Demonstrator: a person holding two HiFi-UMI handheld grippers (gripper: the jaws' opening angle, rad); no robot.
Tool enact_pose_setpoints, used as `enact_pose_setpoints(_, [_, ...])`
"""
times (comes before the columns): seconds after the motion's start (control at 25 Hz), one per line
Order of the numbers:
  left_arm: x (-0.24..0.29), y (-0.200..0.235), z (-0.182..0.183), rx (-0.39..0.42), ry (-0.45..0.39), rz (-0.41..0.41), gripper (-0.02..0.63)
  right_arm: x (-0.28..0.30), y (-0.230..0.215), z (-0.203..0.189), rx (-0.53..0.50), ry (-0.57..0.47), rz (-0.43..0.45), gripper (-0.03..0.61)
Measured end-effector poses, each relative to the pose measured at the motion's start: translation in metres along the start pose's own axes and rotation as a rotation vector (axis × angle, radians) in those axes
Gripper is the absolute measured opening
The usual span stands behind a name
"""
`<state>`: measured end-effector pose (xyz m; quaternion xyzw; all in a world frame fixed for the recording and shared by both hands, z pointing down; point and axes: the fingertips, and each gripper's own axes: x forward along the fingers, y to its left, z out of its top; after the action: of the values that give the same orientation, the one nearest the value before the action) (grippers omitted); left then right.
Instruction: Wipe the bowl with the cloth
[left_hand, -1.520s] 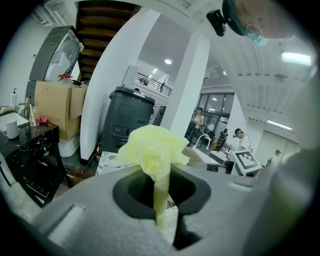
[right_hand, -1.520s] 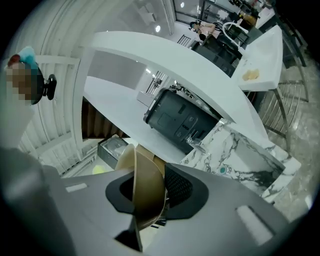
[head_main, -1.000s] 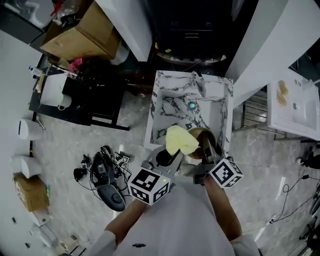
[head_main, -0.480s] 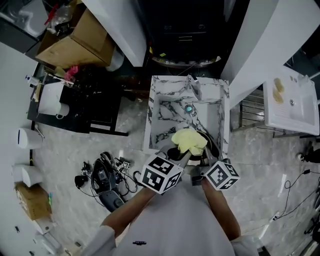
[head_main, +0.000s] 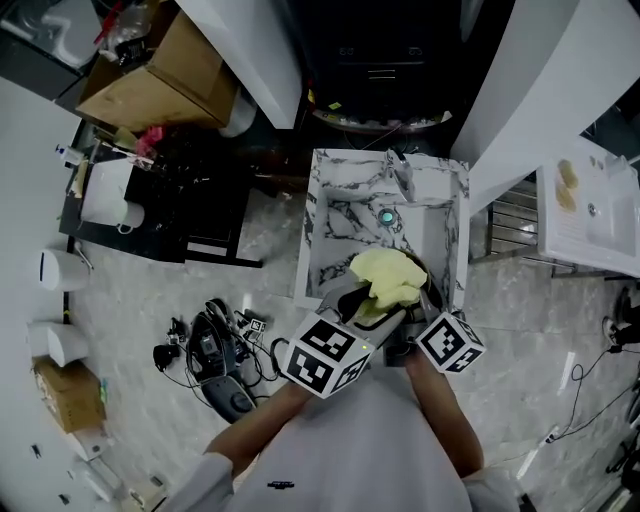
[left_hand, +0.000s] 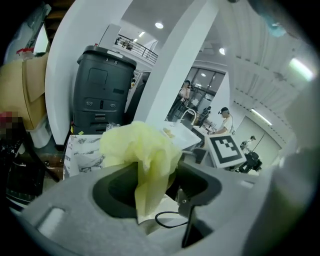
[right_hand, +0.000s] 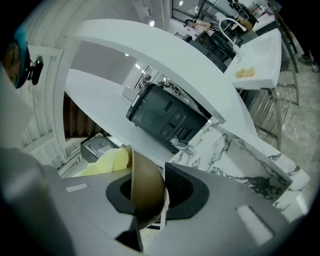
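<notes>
A crumpled yellow cloth (head_main: 385, 275) lies over the brown bowl (right_hand: 142, 192), above the marble sink (head_main: 330, 215). In the head view the cloth hides most of the bowl. My right gripper (right_hand: 150, 192) is shut on the bowl's wall and holds it on edge, with the cloth (right_hand: 105, 162) behind its rim. My left gripper (left_hand: 152, 187) has just been opening. Its jaws stand wide apart, and a strip of the cloth (left_hand: 137, 147) hangs loosely between them without being pinched. Both grippers sit side by side at the sink's near edge, the left gripper (head_main: 360, 300) beside the right gripper (head_main: 415, 315).
A faucet (head_main: 400, 170) stands at the sink's far rim, with a black machine (head_main: 370, 60) behind it. A cardboard box (head_main: 150, 80) is at the upper left. Cables and a device (head_main: 215, 345) lie on the floor to the left. A white basin (head_main: 590, 210) is on the right.
The left gripper has shifted right, closer to the right one, carrying the cloth over the bowl. Its jaws have spread apart around the cloth. The right gripper has stayed in place with the bowl.
</notes>
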<state>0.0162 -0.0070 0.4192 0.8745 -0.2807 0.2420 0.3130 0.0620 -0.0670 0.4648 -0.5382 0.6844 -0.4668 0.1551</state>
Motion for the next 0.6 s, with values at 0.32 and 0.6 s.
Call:
enact_pose_setpoints(0.32, [-0.031, 0.012, 0.010, 0.219, -0.048, 0.167, 0.255, 0.003, 0.002, -0.015, -0.008, 0.067, 0.007, 0.072])
enact_pose_setpoints(0.6, [-0.035, 0.005, 0.009, 0.720, -0.025, 0.241, 0.255, 0.002, 0.003, -0.025, -0.047, 0.127, 0.017, 0.072])
